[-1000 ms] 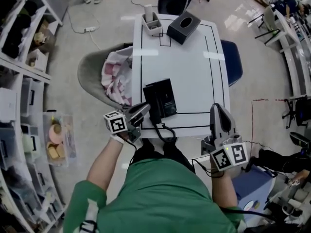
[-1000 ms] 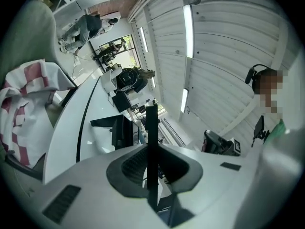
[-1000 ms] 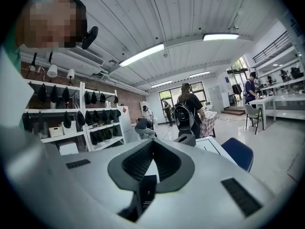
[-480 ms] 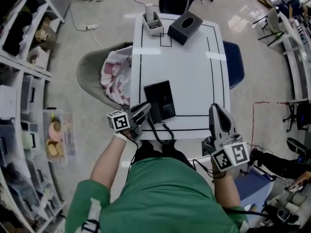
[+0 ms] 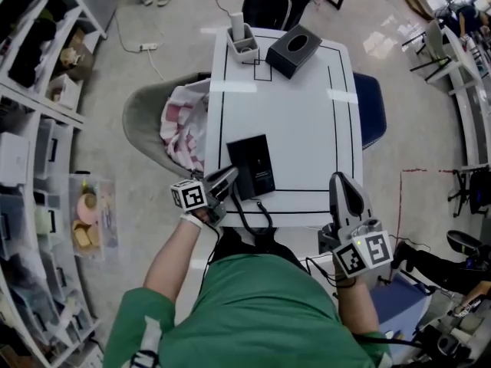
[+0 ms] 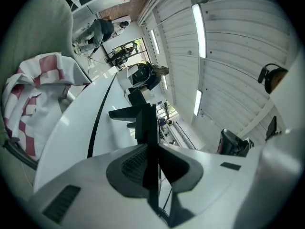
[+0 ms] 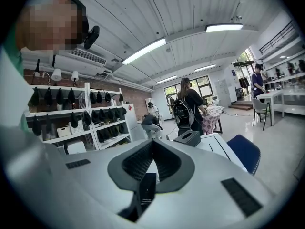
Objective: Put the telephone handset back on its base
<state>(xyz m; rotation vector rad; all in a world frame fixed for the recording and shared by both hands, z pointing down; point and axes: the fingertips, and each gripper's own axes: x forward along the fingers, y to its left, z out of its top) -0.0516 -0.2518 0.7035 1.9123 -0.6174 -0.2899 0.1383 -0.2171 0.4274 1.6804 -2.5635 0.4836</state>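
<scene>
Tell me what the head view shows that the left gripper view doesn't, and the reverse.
Only the head view: the right gripper by the table's near right corner, the blue chair and the storage shelves. Only the left gripper view: the left gripper with its jaws closed on a thin black part, apparently the handset, plus the ceiling lights. Both: the white table, the black telephone and the checked cloth on the grey chair.

Telephone (image 5: 253,167) on table (image 5: 307,121) — tissue box (image 5: 294,50) behind
</scene>
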